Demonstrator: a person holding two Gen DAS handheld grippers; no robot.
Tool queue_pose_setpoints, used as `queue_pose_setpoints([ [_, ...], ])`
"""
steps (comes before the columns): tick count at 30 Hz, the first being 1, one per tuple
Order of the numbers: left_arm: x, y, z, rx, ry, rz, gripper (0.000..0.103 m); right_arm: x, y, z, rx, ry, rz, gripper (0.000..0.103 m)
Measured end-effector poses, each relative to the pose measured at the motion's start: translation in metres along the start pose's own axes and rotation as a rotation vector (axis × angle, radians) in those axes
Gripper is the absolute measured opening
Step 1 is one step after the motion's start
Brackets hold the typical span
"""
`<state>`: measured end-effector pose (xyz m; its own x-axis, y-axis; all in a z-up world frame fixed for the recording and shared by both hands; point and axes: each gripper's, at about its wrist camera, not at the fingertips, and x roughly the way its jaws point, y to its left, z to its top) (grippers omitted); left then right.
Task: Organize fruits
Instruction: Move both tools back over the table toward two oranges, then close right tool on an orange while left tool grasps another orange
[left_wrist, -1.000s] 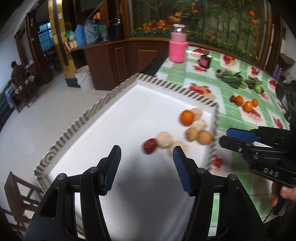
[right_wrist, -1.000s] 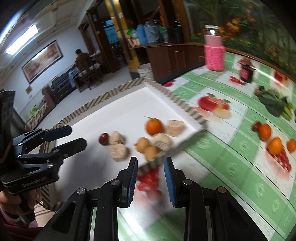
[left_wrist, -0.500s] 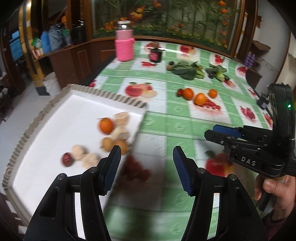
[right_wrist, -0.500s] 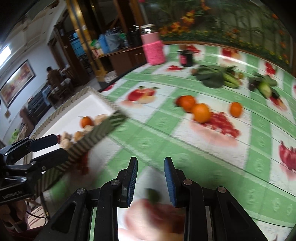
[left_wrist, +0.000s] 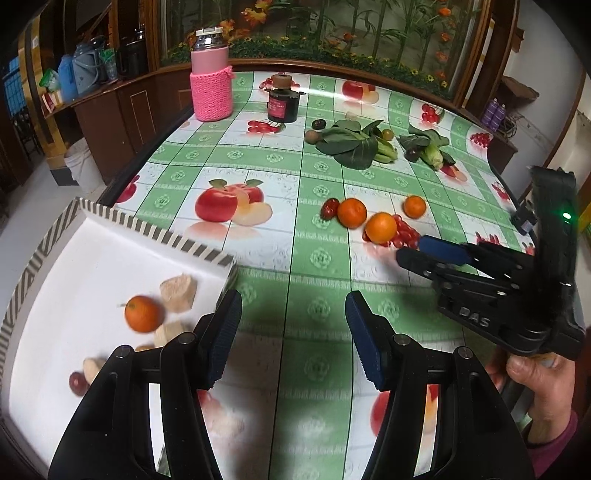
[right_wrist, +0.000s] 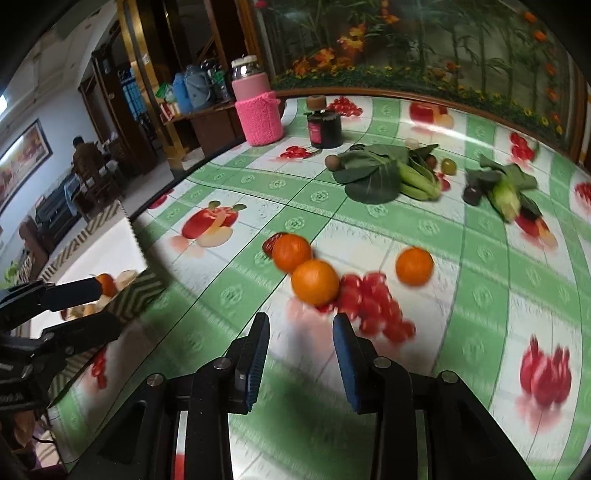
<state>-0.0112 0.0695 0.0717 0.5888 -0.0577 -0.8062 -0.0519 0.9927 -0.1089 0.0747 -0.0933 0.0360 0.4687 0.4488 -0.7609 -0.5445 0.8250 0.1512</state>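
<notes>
Three oranges (left_wrist: 351, 212) (left_wrist: 381, 228) (left_wrist: 414, 206) and a red date (left_wrist: 330, 208) lie on the green checked tablecloth. In the right wrist view the nearest orange (right_wrist: 315, 282) sits just beyond my right gripper (right_wrist: 301, 332), whose jaws are opening with nothing between them. My left gripper (left_wrist: 291, 314) is open and empty over bare cloth, beside the corner of the white tray (left_wrist: 166, 236) with a striped rim. The tray holds an orange (left_wrist: 143, 314), pale fruit pieces (left_wrist: 179, 291) and a red date (left_wrist: 77, 382). The right gripper (left_wrist: 412, 249) also shows at the right.
A flask in a pink knitted sleeve (left_wrist: 211, 88) and a dark jar (left_wrist: 282, 105) stand at the back. Leafy greens (left_wrist: 354, 144) and a corn cob (left_wrist: 432, 155) lie behind the oranges. The table drops off at the left. A person (right_wrist: 83, 155) sits far off.
Both grippers swung right, from over the tray to over the tablecloth near the loose oranges. The right gripper's jaws have widened. The left gripper's gap is unchanged.
</notes>
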Motion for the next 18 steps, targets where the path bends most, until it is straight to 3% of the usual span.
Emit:
queue_pose_setpoints([
  [6,0.016,0.003,0.014,-0.012,0.020,0.011,0.059,0.035,-0.003,0.017,-0.077,0.045,-0.070,0.035],
  [8,0.023,0.001,0.018,-0.011,0.028,0.015,0.059,0.042,-0.008,0.016,-0.060,0.064,-0.043,0.035],
  [10,0.029,-0.004,0.021,-0.007,0.035,0.013,0.059,0.036,-0.017,0.015,-0.009,0.022,0.045,0.034],
  [12,0.035,-0.009,0.024,-0.005,0.043,0.010,0.059,0.028,-0.021,0.012,0.018,0.000,0.079,0.034],
  [18,0.056,-0.030,0.038,-0.001,0.052,-0.004,0.059,-0.011,-0.046,-0.002,0.084,-0.049,0.044,0.034],
])
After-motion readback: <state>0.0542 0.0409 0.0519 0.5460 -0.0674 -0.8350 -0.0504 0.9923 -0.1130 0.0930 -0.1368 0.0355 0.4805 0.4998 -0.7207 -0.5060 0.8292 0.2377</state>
